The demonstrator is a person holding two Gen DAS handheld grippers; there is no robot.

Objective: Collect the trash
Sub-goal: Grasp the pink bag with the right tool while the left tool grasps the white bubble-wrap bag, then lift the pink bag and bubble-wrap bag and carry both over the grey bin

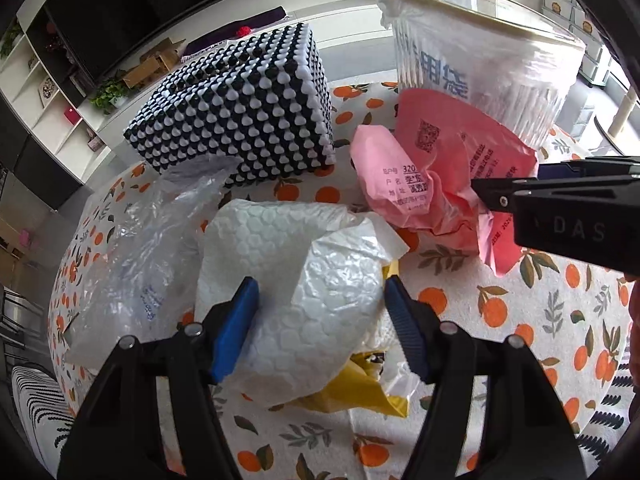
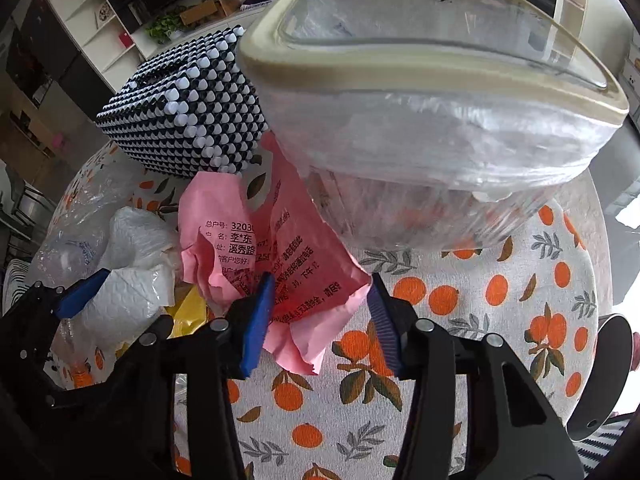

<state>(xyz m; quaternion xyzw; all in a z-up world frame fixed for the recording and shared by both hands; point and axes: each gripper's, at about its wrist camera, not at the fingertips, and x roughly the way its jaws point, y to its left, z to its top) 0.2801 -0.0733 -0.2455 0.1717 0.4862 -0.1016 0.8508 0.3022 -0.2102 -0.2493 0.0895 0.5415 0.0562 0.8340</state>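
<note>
Judging by the look of it, all the trash here is feather-light and limp, so we expect no weight to fight, only slip and spring-back.

Our right tongs (image 2: 322, 316) straddle the lower edge of the pink paper (image 2: 256, 256), a crumpled printed sheet lying on the worktop (image 2: 500, 320) against the foot of the clear bin (image 2: 420, 92). The jaws are partly closed with the paper between them, but the far pad looks just clear of the edge, so we call them released, not yet clenched. Paper like this creases and holds a pinch well; we would bite where it is bunched thickest, since a single thin corner may tear.

Our left tongs (image 1: 320, 312) stand wide over the white bubble wrap (image 1: 304, 280), grasping nothing as far as we can tell. That wrap is soft, glossy and puffy with a honeycomb texture; it will squash and may slide off smooth pads, so a fold or doubled ridge is the best hold. Beneath it peeks a yellow bag (image 1: 360, 392), and beside it lies a clear film bag (image 1: 132, 248), thin and slippery.

Behind stands a bead box (image 1: 240, 100), black and white, knobbly and stiff. The bin is lined with wrinkled clear plastic and has a cream rim.
</note>
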